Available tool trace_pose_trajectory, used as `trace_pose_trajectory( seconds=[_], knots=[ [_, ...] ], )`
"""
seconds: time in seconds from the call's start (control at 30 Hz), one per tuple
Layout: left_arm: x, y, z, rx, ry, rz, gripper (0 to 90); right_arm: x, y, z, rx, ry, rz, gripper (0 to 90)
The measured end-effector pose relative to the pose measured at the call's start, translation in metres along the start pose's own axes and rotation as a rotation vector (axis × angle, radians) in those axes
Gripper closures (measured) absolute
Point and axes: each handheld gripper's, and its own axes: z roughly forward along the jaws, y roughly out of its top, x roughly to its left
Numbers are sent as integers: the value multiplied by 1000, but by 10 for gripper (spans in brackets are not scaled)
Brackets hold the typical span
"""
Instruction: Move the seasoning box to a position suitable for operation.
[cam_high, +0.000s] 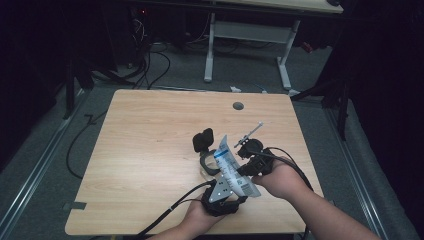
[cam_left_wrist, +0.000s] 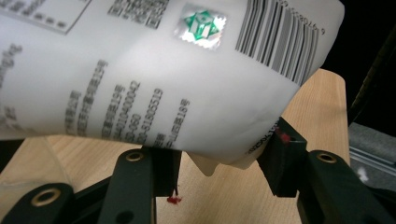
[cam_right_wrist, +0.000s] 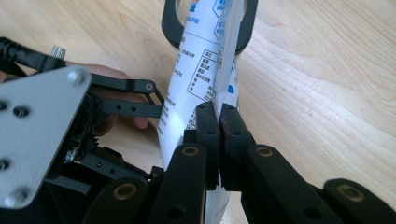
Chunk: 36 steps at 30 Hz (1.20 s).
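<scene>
A white pouch (cam_high: 231, 167) printed with text and a barcode stands up off the wooden table (cam_high: 150, 150), held between both grippers. My left gripper (cam_high: 229, 182) comes from below, its jaws pressed on the pouch's lower end (cam_left_wrist: 187, 93); the left gripper (cam_left_wrist: 224, 163) pads touch both sides. In the right gripper view the left gripper's fingers (cam_right_wrist: 140, 98) and its grey plate (cam_right_wrist: 37, 135) sit at the left. My right gripper (cam_right_wrist: 219, 116) is shut on the pouch's thin side edge (cam_right_wrist: 201, 60); in the high view the right gripper (cam_high: 245, 167) is at the pouch's right.
A black ring-shaped piece (cam_high: 204, 162) and a black block (cam_high: 204, 139) lie just behind the pouch, and the ring (cam_right_wrist: 170, 23) is in the right gripper view too. A thin metal tool (cam_high: 248, 134) lies to the right. A round hole (cam_high: 238, 106) is near the table's far edge.
</scene>
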Motion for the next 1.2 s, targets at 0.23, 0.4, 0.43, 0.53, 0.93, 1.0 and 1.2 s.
trace_pose_trajectory(
  seconds=[0.23,0.4,0.43,0.53,0.93,1.0,1.2],
  knots=[
    [-1,2,-2,-15,9,15,530,-1,5,-1,13,0,-11,892],
    [-2,2,-3,-20,3,19,513,0,8,-1,17,-3,-26,893],
    [-2,2,-3,-21,2,19,511,-1,9,-1,18,-2,-29,893],
    [-2,1,-3,-21,0,25,506,0,10,-1,25,-6,-34,893],
    [-3,3,-6,-36,6,42,507,-1,14,-3,26,-3,-42,894],
    [-3,3,-7,-40,10,42,507,0,15,-3,29,-5,-40,894],
    [-1,3,-9,-41,17,35,511,-1,18,-4,23,-5,-46,894]
  ],
)
